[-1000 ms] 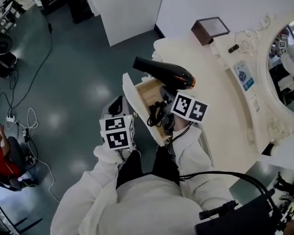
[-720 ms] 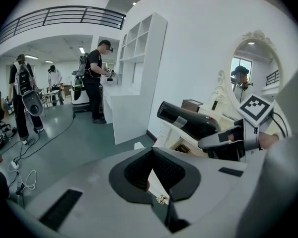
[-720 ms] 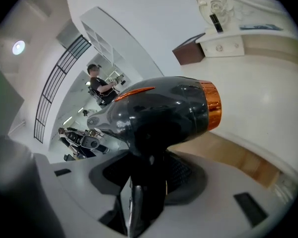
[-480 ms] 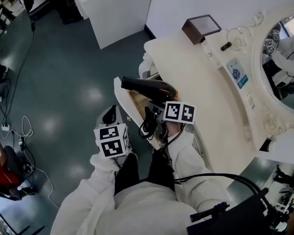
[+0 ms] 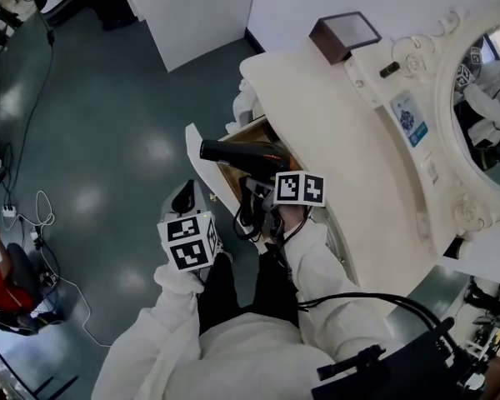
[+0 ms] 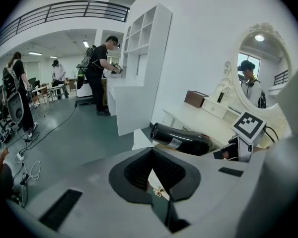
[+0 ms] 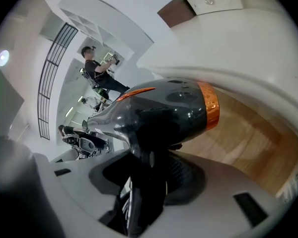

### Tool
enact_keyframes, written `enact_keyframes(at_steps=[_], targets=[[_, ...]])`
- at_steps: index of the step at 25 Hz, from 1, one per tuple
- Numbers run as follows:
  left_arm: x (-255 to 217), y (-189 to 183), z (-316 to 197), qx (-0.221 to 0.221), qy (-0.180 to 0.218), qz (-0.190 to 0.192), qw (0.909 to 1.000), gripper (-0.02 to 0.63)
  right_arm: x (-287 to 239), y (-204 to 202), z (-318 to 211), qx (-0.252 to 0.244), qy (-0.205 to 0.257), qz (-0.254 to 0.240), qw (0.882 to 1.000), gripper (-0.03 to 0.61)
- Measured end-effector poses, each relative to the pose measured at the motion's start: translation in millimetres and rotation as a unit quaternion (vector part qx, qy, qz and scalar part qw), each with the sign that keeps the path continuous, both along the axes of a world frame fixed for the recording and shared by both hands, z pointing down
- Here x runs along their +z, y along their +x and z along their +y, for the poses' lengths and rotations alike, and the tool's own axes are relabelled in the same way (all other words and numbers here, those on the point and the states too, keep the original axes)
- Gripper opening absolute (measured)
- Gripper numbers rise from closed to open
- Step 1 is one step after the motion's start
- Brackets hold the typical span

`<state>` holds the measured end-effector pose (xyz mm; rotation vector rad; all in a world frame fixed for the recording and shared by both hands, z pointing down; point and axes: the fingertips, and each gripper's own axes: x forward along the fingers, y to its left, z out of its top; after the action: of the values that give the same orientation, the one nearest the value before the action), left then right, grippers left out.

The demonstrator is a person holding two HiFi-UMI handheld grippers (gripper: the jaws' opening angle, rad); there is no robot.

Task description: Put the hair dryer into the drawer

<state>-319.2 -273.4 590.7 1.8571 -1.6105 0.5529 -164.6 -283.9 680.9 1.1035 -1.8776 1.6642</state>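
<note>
In the head view, your right gripper (image 5: 271, 197) pinches the hair dryer (image 5: 246, 155) by its handle over the open drawer (image 5: 230, 176). The barrel lies across the frame with its narrow end pointing left. The black cord (image 5: 250, 213) dangles at the drawer front, and your left gripper (image 5: 186, 217) sits lower left, apart.

In the left gripper view, the jaws are pressed together on nothing, and the barrel lies level at centre right.

In the right gripper view, the handle stands clamped between the jaws. The orange ring (image 7: 210, 106) is on the right, with the wooden drawer floor behind.

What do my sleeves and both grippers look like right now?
The sleeves are white and bulky. The left gripper and right gripper have light grey bodies, dark ribbed pads, and a cube with black-and-white square markers each. A black cable loops beside the right sleeve.
</note>
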Motion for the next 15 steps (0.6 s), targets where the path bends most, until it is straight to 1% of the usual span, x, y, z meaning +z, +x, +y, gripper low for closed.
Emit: enact_keyframes(at_steps=[5, 11, 13, 15], targets=[[8, 2, 2, 0.001, -0.011, -0.005, 0.9999, 0.0, 16, 16, 1, 0.027, -0.015, 0.015, 0.999, 0.235], [21, 12, 6, 0.02, -0.025, -0.019, 0.9993, 0.0, 38, 40, 0, 0.049, -0.014, 0.073, 0.996, 0.235], [26, 14, 6, 0.025, -0.029, -0.022, 0.999, 0.0, 43, 49, -3, 0.049, -0.007, 0.095, 0.994, 0.235], [31, 16, 7, 0.027, -0.033, -0.023, 0.9988, 0.0, 48, 59, -6, 0.039, 0.001, 0.128, 0.991, 0.233]])
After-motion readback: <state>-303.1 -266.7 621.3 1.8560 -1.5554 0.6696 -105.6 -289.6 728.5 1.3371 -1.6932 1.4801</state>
